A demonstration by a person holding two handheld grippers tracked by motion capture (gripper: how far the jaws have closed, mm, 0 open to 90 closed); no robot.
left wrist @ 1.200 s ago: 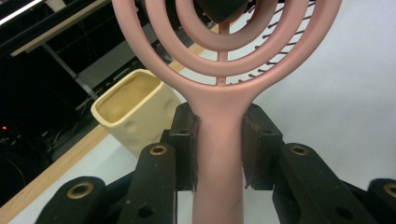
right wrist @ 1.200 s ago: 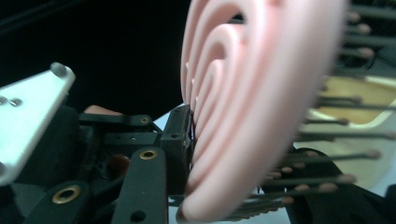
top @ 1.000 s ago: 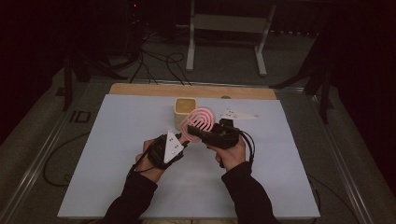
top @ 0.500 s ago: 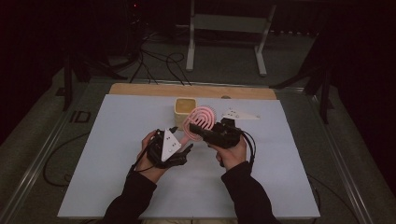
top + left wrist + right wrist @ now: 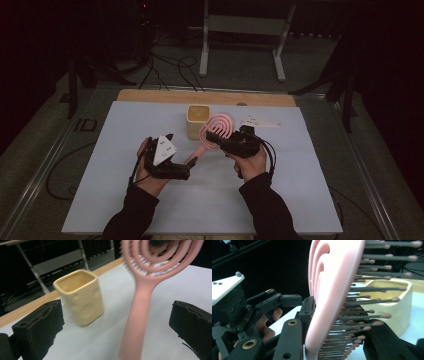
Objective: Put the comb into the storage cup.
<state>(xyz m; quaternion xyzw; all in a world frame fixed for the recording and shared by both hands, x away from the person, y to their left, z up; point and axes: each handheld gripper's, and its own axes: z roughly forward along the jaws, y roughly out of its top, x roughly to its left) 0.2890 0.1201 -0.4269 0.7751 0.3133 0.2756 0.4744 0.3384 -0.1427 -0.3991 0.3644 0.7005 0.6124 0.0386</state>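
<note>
Two grippers over the white table (image 5: 115, 200). Right gripper (image 5: 219, 135) is clamped on the round head of a pink hairbrush (image 5: 216, 131), held above the table just beside a yellow cup (image 5: 197, 120). Left gripper (image 5: 191, 161) has its jaws spread wide, either side of the brush handle, not touching it.

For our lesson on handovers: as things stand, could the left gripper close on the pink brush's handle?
Probably yes. The left gripper has its jaws open, and the pink brush's handle stands in the gap between them with nothing in front of it. The right gripper holds the brush at its head.
</note>
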